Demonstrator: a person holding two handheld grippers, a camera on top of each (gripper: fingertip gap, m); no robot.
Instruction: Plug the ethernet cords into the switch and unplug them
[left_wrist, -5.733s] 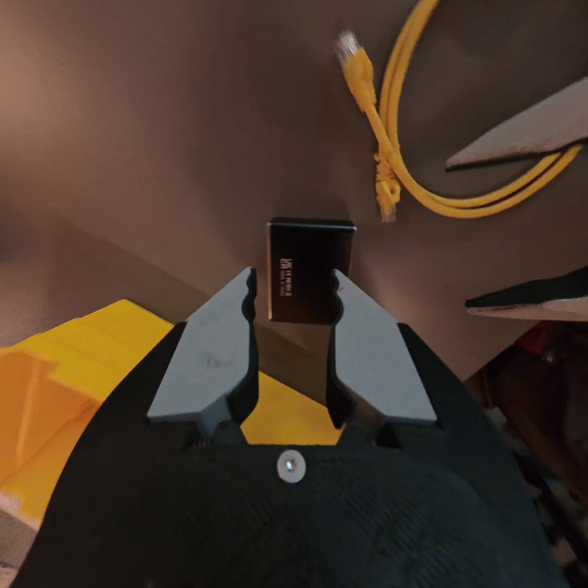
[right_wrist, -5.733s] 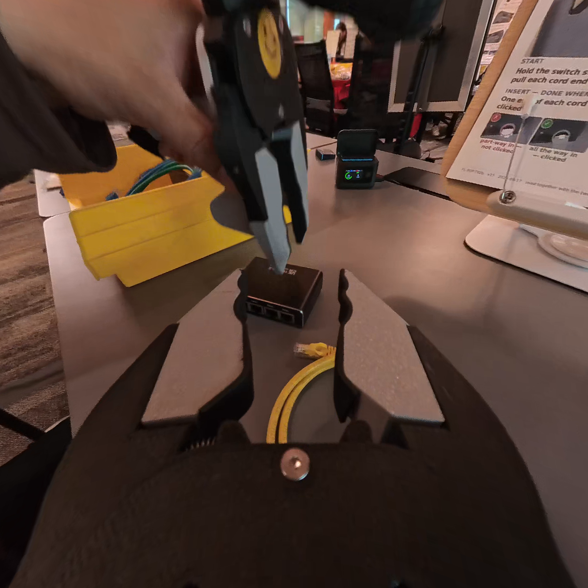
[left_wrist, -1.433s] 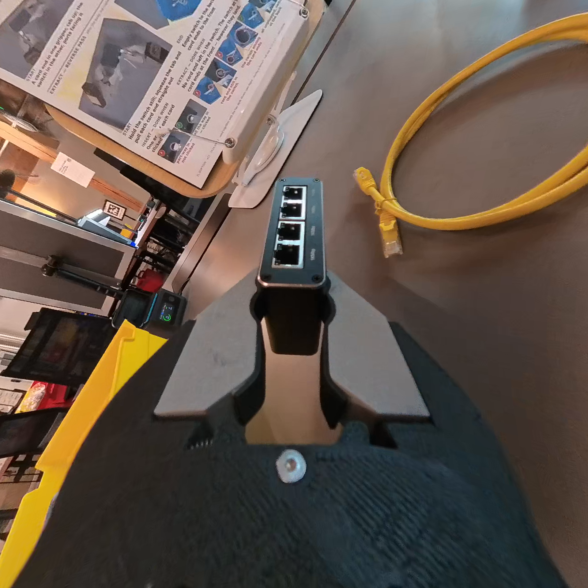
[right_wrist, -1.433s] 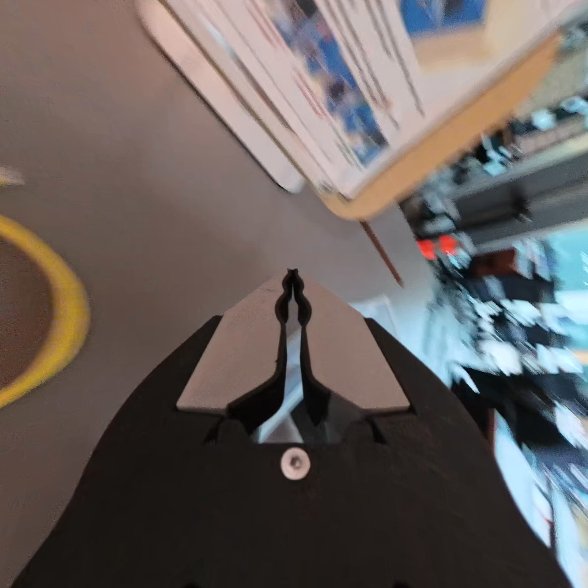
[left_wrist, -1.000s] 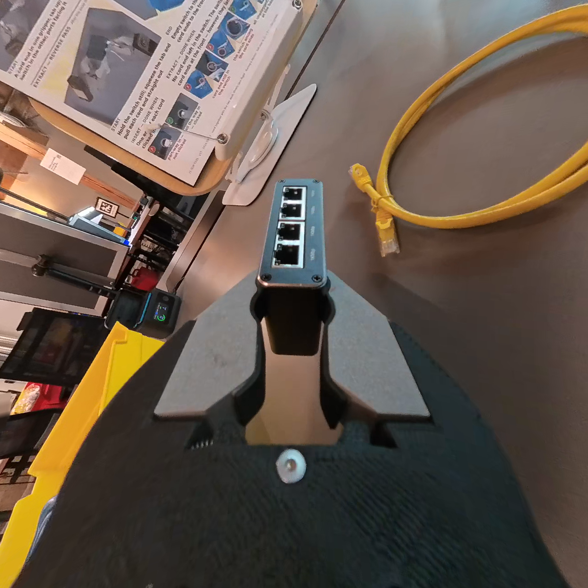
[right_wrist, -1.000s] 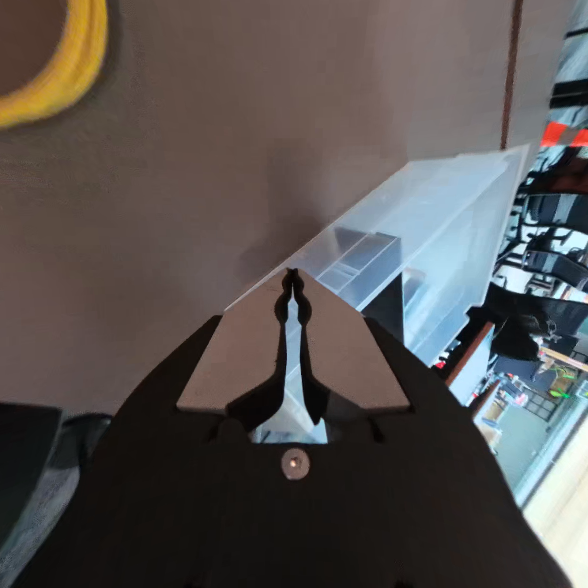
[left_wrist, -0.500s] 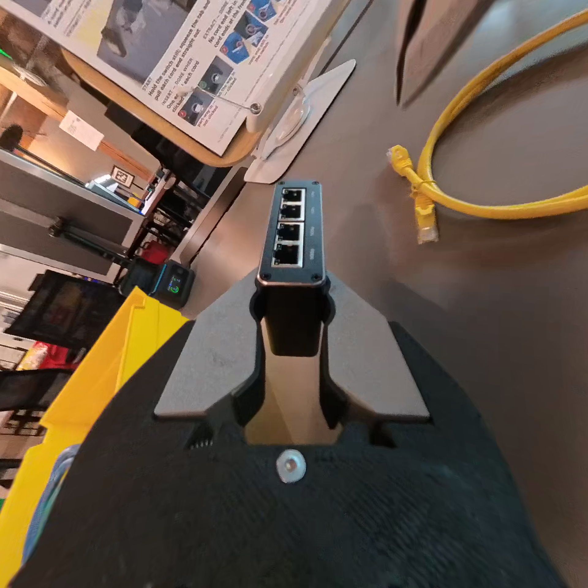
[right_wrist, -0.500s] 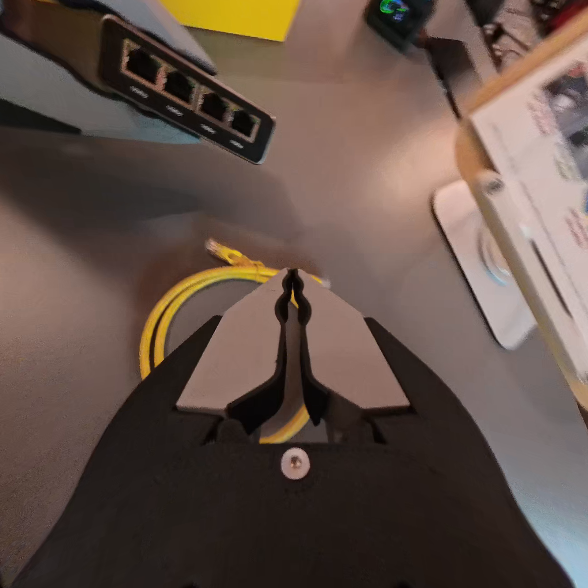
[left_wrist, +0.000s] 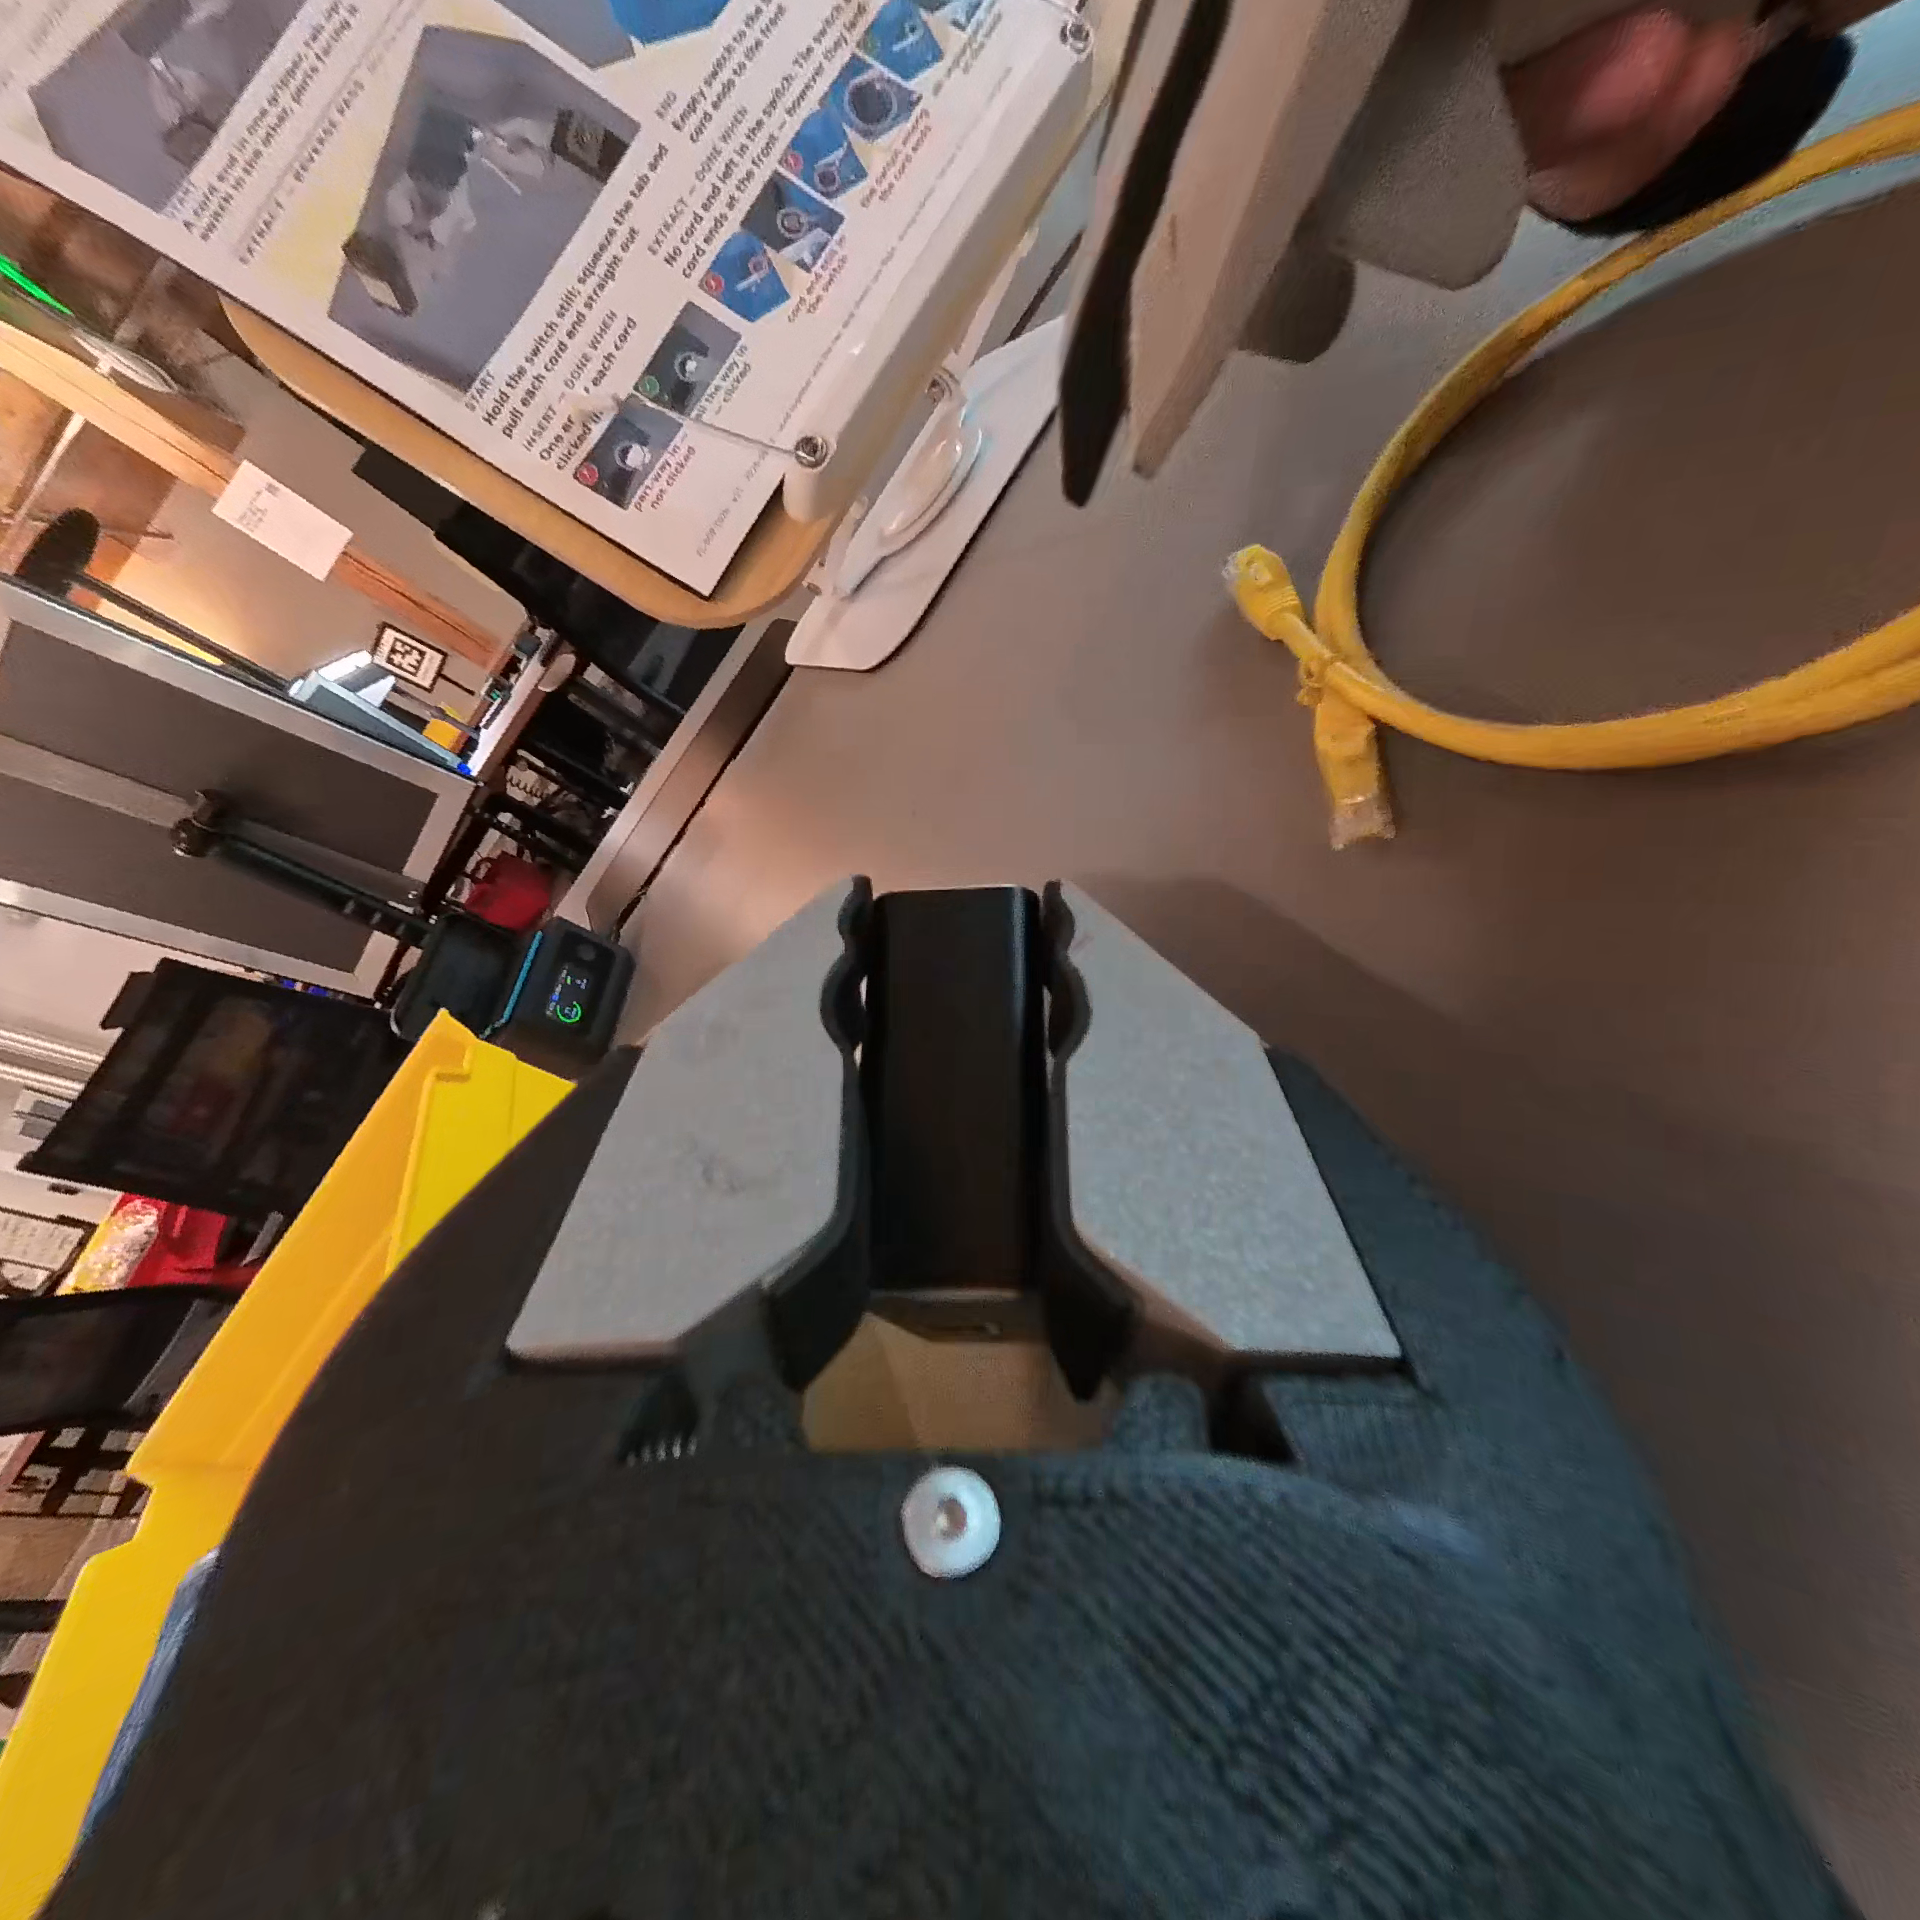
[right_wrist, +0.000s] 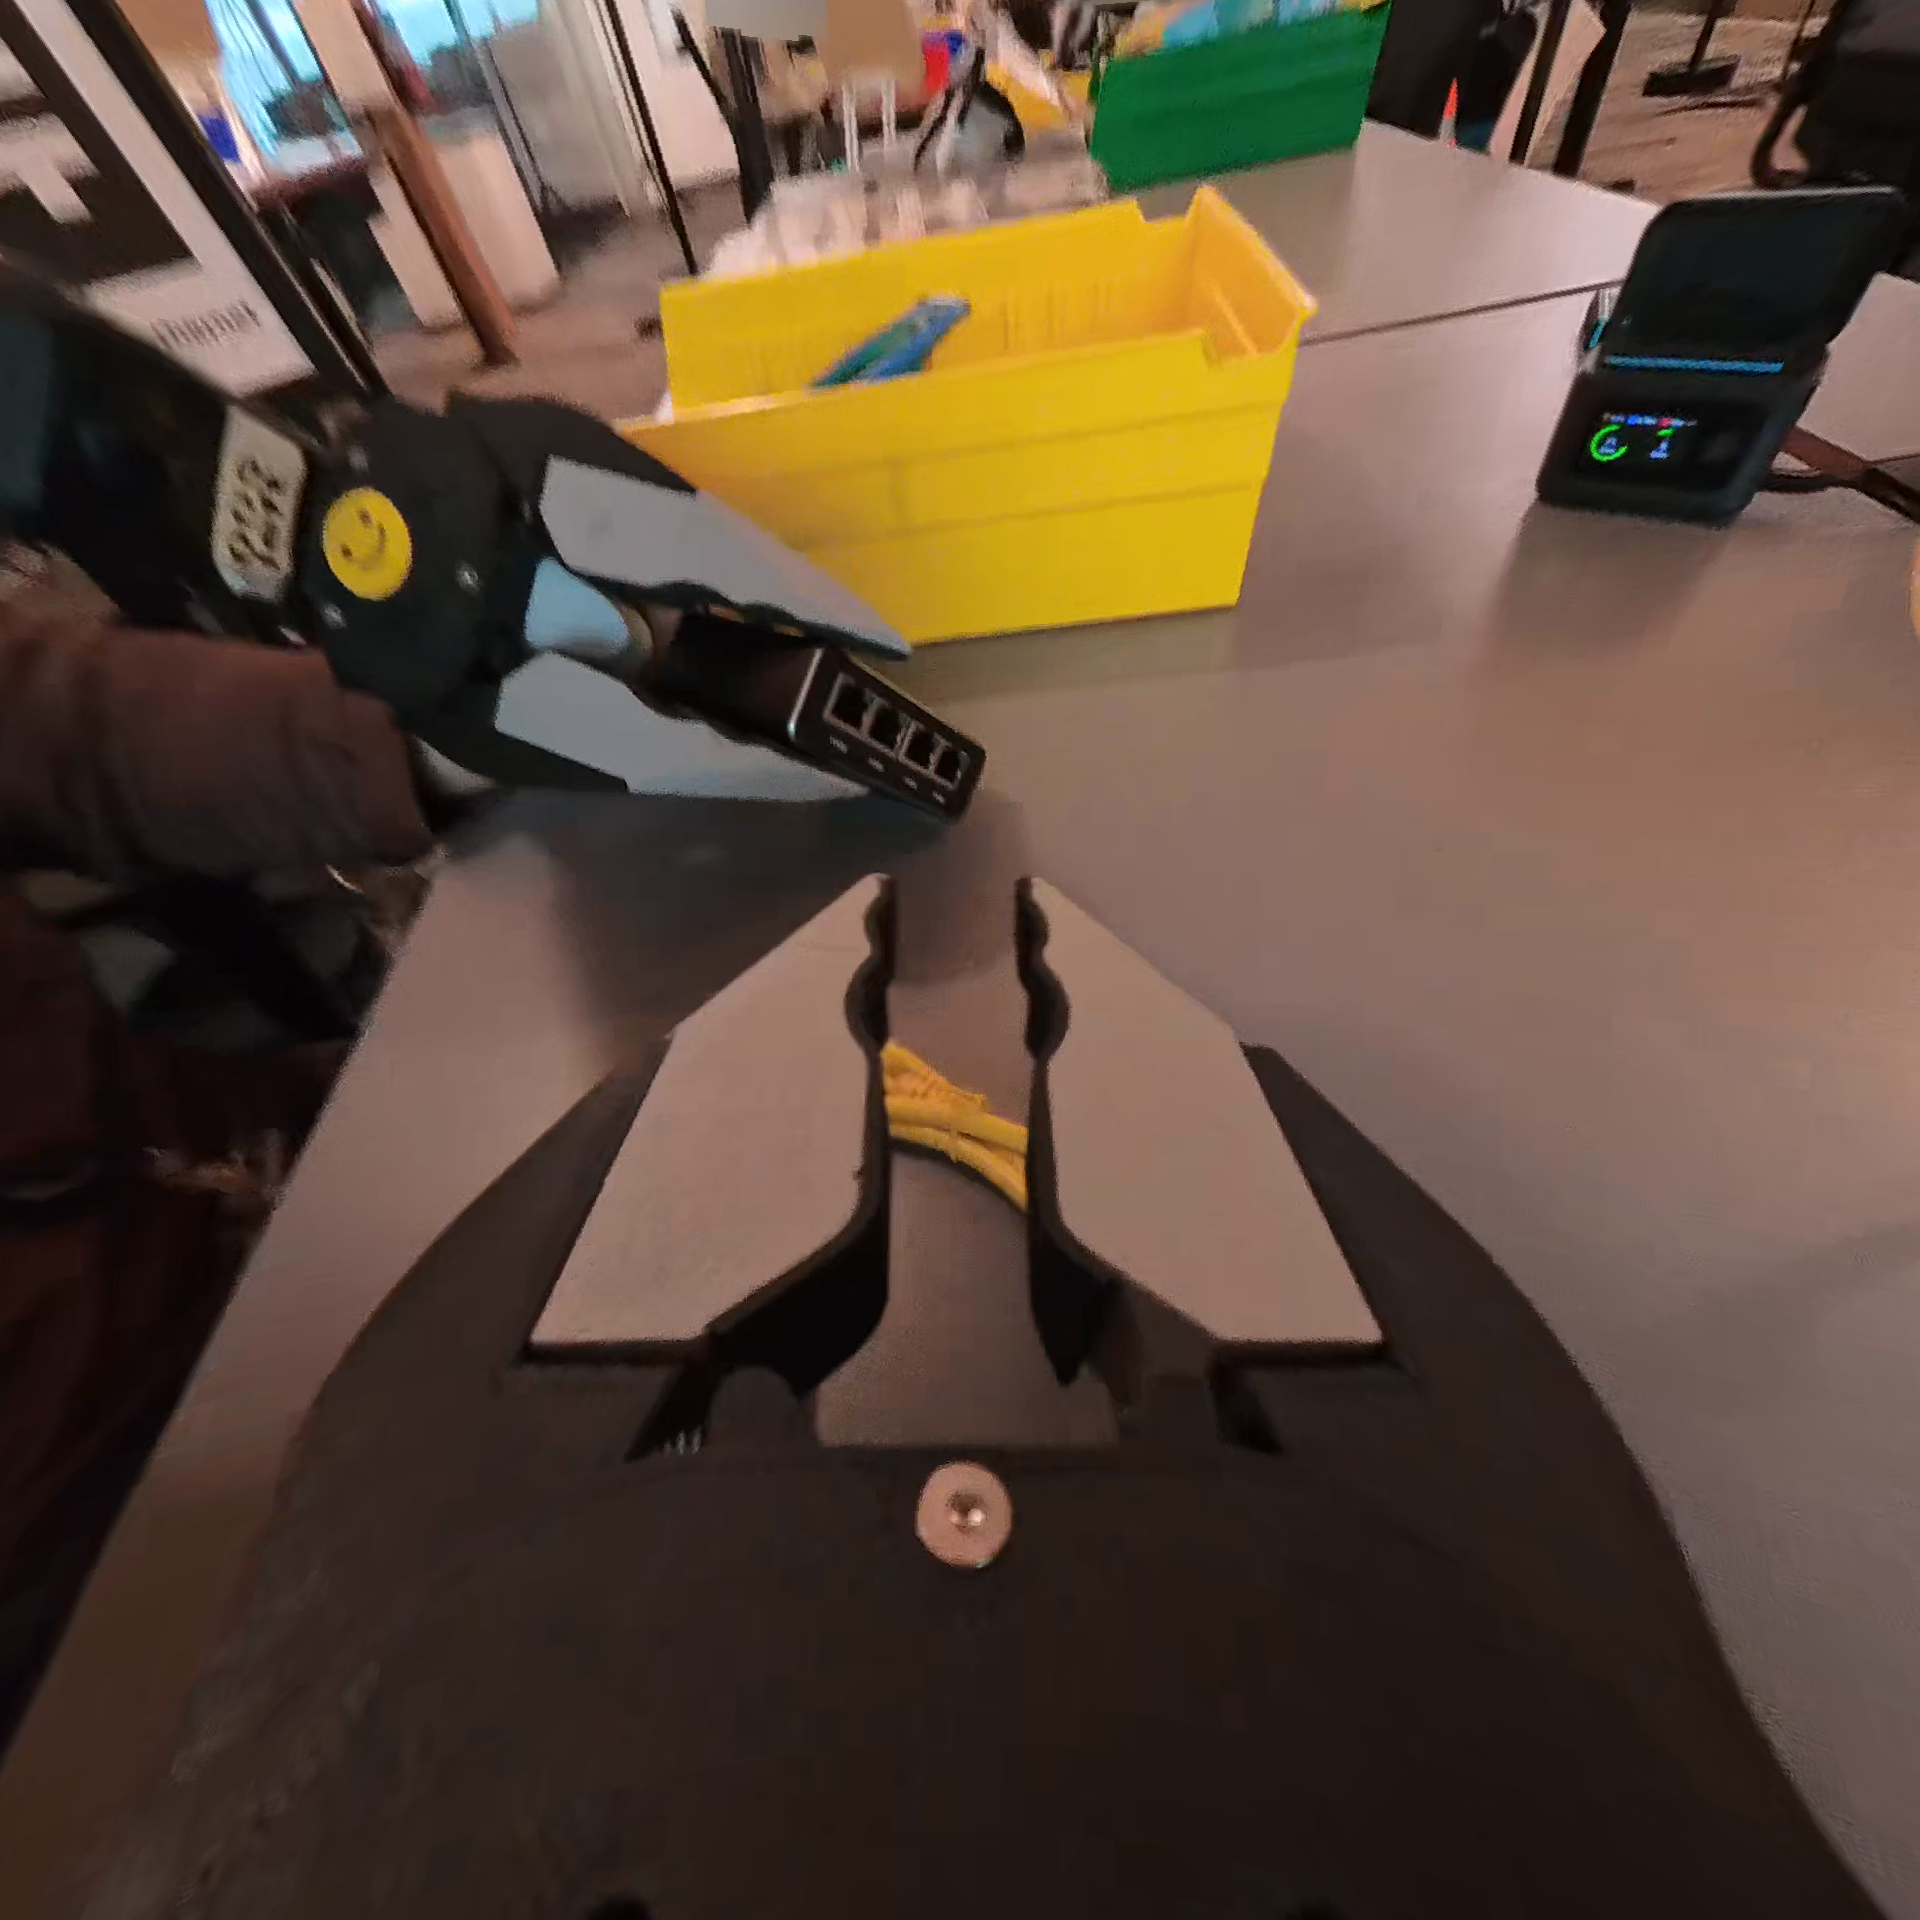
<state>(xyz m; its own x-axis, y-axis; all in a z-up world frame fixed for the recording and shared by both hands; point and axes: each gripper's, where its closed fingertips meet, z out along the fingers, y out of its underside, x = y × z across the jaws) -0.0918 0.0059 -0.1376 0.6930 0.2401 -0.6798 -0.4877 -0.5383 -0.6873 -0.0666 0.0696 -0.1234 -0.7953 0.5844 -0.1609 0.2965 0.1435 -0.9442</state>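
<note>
Gripping item: left hand-held gripper (left_wrist: 951, 904), clenched on black ethernet switch (right_wrist: 883, 727), held above grey table (right_wrist: 1455, 935), four ports facing outward. Right hand-held gripper (right_wrist: 951, 894): fingers parted, empty, over coiled yellow ethernet cord (left_wrist: 1558, 727) lying on table. Also on table: yellow bin (right_wrist: 1039, 499), small black device with lit screen (right_wrist: 1683, 436), instruction board on stand (left_wrist: 582, 260).

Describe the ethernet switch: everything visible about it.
The ethernet switch is a small black box, seemingly metal, with four empty ports in a row on its front face. The left gripper is shut on its body, holding it above the grey table, ports tilted slightly down. No cord is plugged in; nothing else touches it.
</note>
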